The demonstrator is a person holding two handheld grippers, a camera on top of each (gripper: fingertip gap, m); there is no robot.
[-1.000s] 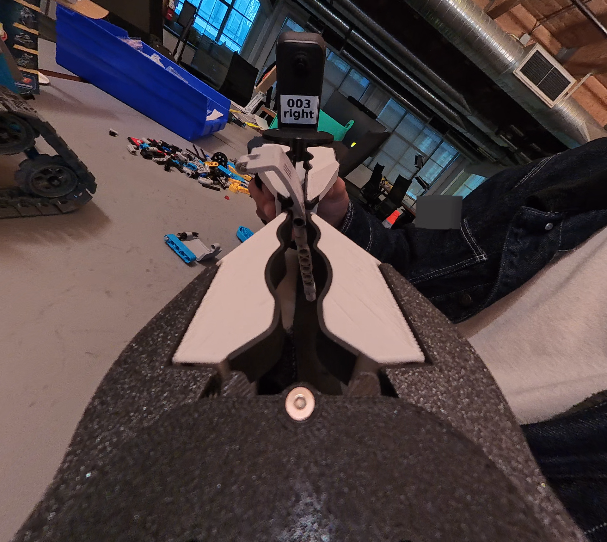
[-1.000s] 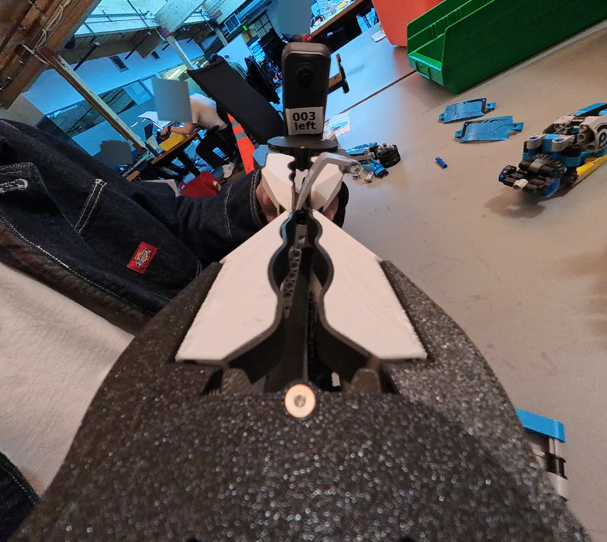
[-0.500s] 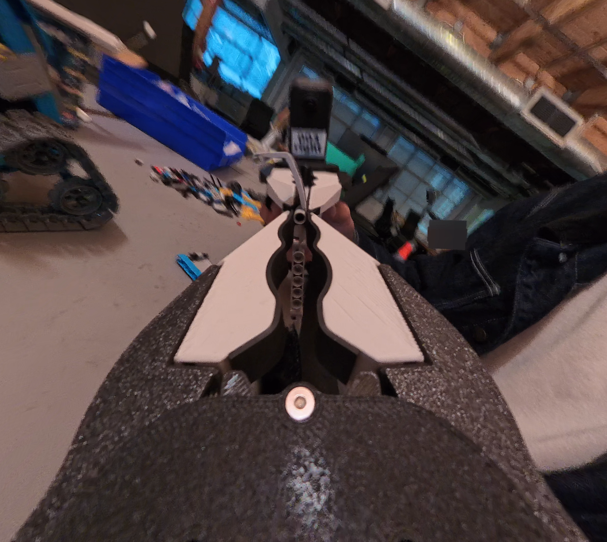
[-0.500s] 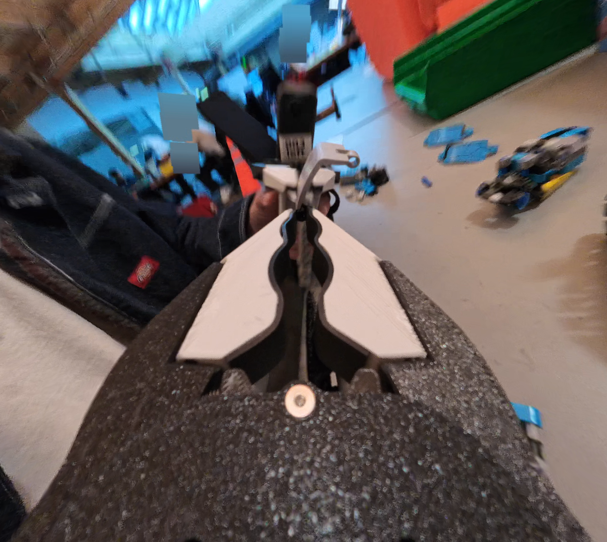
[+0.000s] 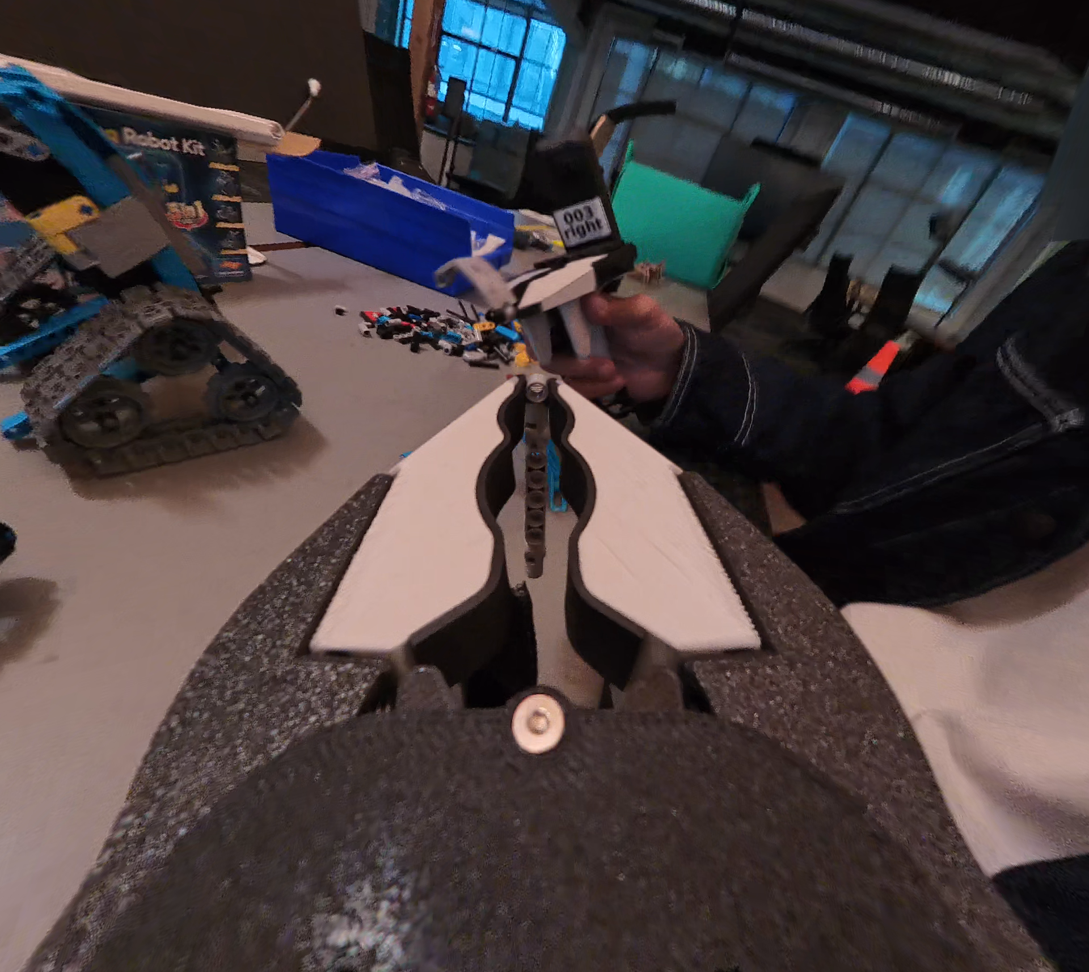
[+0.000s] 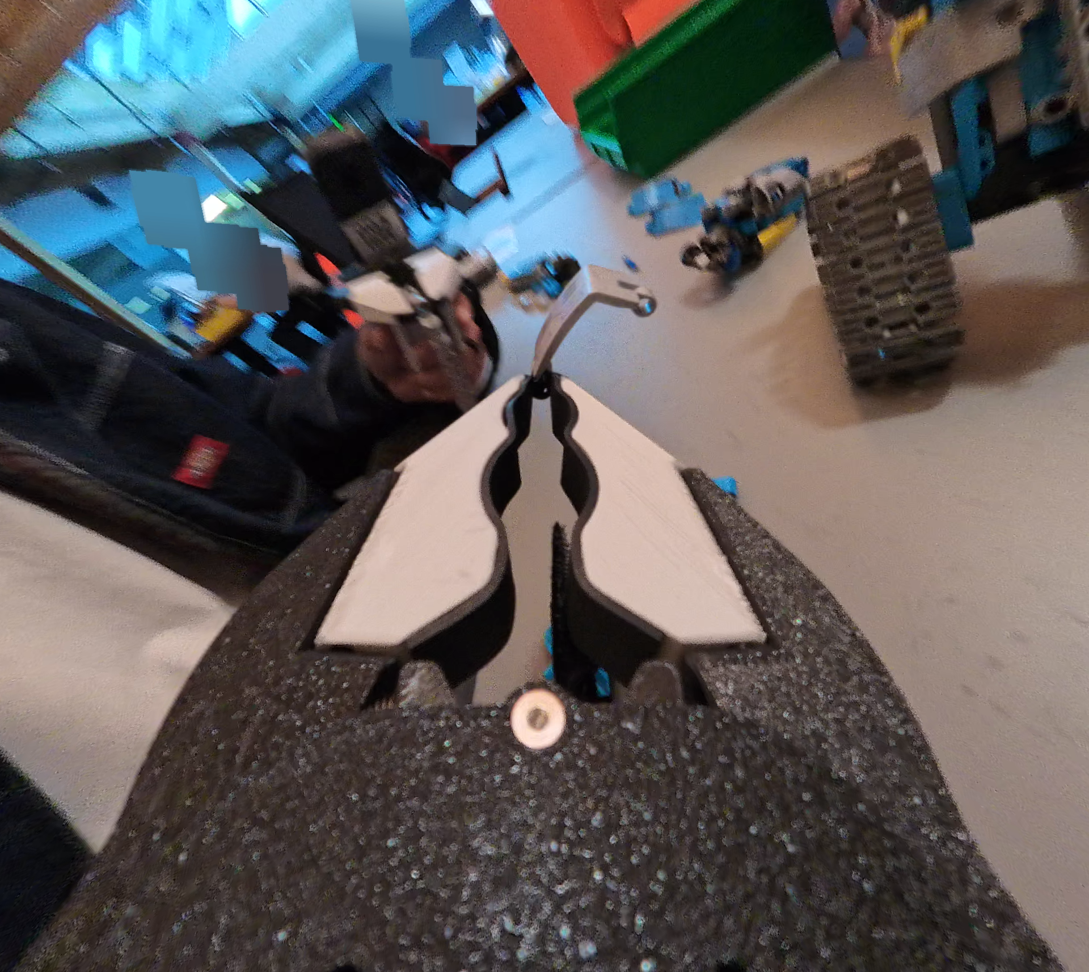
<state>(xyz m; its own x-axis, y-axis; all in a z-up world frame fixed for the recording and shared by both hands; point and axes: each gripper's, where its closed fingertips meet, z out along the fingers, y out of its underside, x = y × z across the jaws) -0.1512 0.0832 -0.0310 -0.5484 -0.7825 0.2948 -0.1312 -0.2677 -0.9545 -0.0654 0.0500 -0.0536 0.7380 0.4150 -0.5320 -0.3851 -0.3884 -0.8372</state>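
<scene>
A grey workbench [image 5: 177, 561] in an open workshop carries a tracked robot model [image 5: 147, 384] on the left. The left gripper [image 5: 535, 390] has its jaws clamped on a dark holed beam [image 5: 535, 496]; the right gripper [image 6: 541, 384] pinches a bent grey piece [image 6: 580, 307] by its very end. That thin hold could slip or twist. Both are held aloft, apart, the right one tilted.

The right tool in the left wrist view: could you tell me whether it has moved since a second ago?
Yes. The right tool, shut on a bent grey part, has swung from facing the camera to pointing sideways, toward the blue bin.
</scene>
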